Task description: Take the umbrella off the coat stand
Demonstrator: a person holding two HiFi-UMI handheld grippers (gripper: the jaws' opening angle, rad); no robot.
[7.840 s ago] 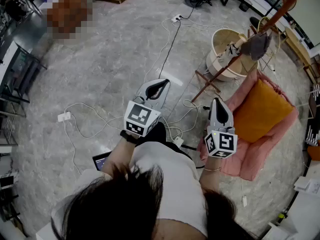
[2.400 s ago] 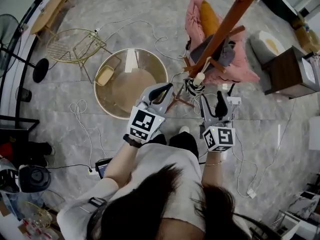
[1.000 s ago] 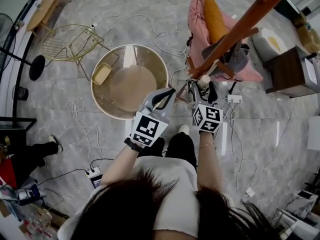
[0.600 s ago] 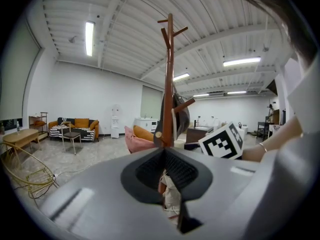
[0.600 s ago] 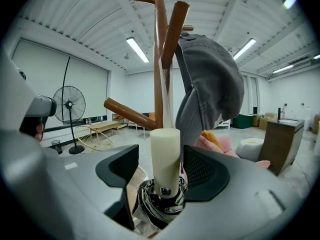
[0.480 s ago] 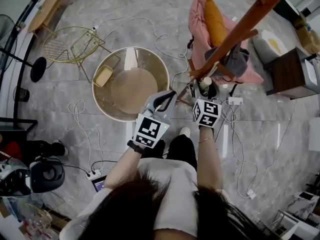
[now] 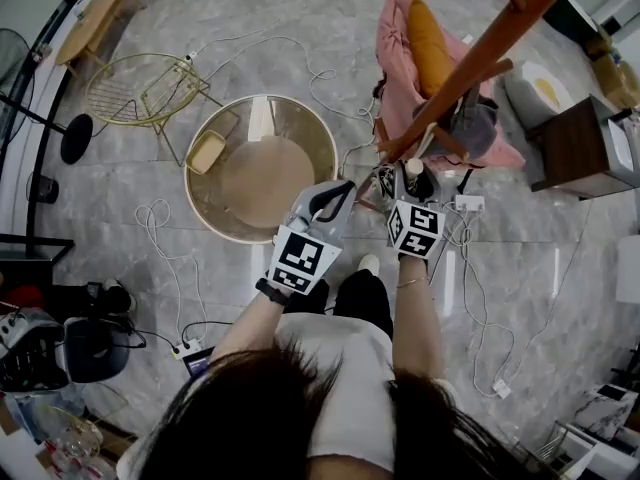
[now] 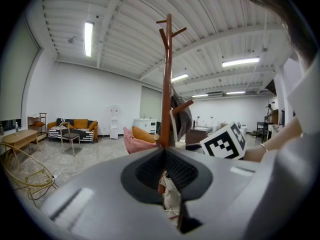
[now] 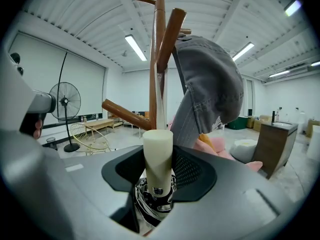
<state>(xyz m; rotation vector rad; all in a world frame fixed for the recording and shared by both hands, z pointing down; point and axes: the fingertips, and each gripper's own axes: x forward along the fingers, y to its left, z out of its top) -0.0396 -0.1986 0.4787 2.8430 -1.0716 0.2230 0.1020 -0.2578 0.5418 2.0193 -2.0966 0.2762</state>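
Observation:
The brown wooden coat stand (image 7: 470, 63) leans across the upper right of the head view, and its pole (image 9: 156, 59) rises right ahead in the right gripper view. A folded umbrella hangs by it with its cream cylindrical handle (image 9: 158, 149) upright and its black-and-white canopy (image 9: 150, 204) bunched below. My right gripper (image 9: 158, 171) has just been closing; the handle (image 7: 412, 167) stands between its jaws and both pads press it. A grey cap (image 9: 205, 84) hangs on a peg just above. My left gripper (image 7: 338, 190) waits to the left, shut and holding nothing.
A round wooden tub (image 7: 200, 138) stands on the floor left of the grippers, a wire chair (image 7: 140, 83) beyond it. A pink seat with an orange cushion (image 7: 420, 38) sits behind the stand. Cables (image 7: 470, 268) trail over the floor. A dark cabinet (image 7: 585, 138) is at right.
The person has walked up to the coat stand since the earliest frame. Over the last second the right gripper stays at the cream handle and the left one keeps still.

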